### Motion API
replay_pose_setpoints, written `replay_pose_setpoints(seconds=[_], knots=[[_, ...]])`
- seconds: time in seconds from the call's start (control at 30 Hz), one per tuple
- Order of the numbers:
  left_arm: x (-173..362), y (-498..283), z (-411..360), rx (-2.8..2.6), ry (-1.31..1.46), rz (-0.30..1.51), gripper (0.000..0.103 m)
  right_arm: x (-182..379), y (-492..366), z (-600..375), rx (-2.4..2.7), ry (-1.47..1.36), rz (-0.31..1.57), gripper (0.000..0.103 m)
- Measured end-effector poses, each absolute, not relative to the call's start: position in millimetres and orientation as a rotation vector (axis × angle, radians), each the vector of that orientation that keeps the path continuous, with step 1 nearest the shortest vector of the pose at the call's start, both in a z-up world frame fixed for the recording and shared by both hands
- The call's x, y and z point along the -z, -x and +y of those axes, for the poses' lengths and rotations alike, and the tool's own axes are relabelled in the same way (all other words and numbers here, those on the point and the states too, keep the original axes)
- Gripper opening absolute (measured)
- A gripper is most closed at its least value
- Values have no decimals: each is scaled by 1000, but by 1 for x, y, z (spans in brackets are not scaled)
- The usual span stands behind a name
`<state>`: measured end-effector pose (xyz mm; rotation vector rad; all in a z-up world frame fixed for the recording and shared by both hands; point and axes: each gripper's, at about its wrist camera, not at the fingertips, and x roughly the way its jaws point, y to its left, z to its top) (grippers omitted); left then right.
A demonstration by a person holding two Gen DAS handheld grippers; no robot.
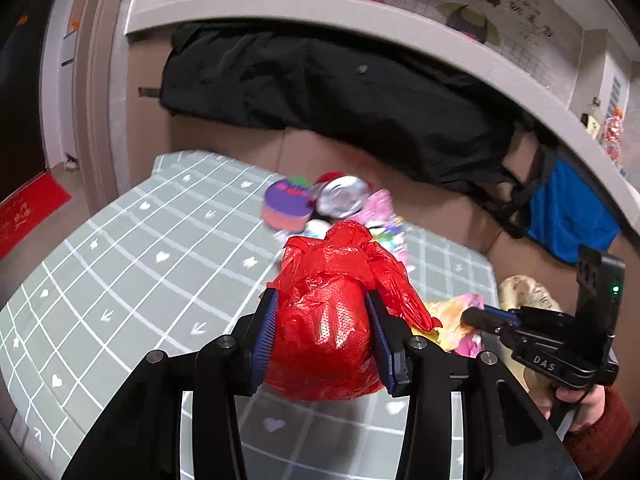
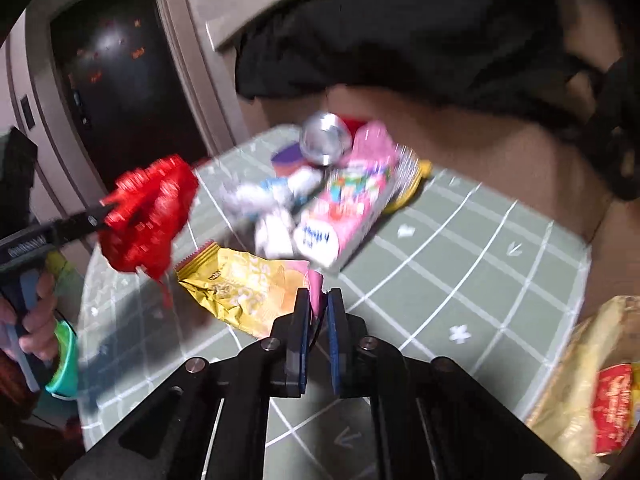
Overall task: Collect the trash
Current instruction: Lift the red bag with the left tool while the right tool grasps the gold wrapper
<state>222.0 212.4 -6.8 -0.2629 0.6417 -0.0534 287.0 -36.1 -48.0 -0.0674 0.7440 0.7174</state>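
Two grips are on record for you: your left gripper (image 1: 322, 334) is clamped on a crumpled red plastic bag (image 1: 324, 320), blue pads pressed into either side of the bundle, which hangs clear above the table; your right gripper (image 2: 318, 320) is pressed nearly together, pinching the pink edge of a yellow snack wrapper (image 2: 240, 288) that lies on the cloth. Left wrist view only: a round purple and orange item (image 1: 286, 202) at the far end of the pile, a blue bag (image 1: 568, 216) hanging at the right, cartoon figures on the wall above a pale ledge (image 1: 280, 10), a red mat (image 1: 28, 210) on the floor at left, and your right hand (image 1: 584, 404) in a red sleeve on its handle. Right wrist view only: a pink printed carton (image 2: 352, 204) on its side, white and blue crumpled wrappers (image 2: 272, 200) beside it, a yellow and red packet (image 2: 600, 392) at the lower right edge, a dark doorway (image 2: 120, 80), and your left hand (image 2: 38, 320) with a green band at the wrist. Both views: a silver can (image 1: 340, 196) lying end-on at the back of the pile, much blurred. Surface: a table under grey-green cloth (image 1: 120, 260) with a white grid, hearts, stars and arrows. Behind it: a black garment (image 1: 320, 92) draped over brown panelling.
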Motion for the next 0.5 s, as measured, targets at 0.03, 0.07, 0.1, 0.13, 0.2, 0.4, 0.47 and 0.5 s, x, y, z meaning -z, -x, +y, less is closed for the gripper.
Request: replay_pose_setpoints(seconds=[0.03,0.07,0.1,0.13,0.2,0.4,0.47,0.5], knots=[[-1,-222,207,55,254,623,44,38,-285,-41,-707,61,724,8],[-9,-221,201,52,239,601,44,28,-281,-49,-693,54,701,8],[-18,-220,194,44,223,575,44,17,-278,-57,-678,44,678,8],[-27,-219,186,34,209,547,44,7,-275,-65,-667,35,658,8],[-42,-218,171,37,196,507,44,-14,-269,-84,-632,23,612,8],[-76,-210,122,54,148,444,44,-63,-247,-127,-548,-11,516,8],[-83,-206,107,71,130,440,44,-73,-238,-138,-534,-23,496,8],[-86,-205,101,81,127,440,44,-79,-232,-143,-516,-20,481,8]])
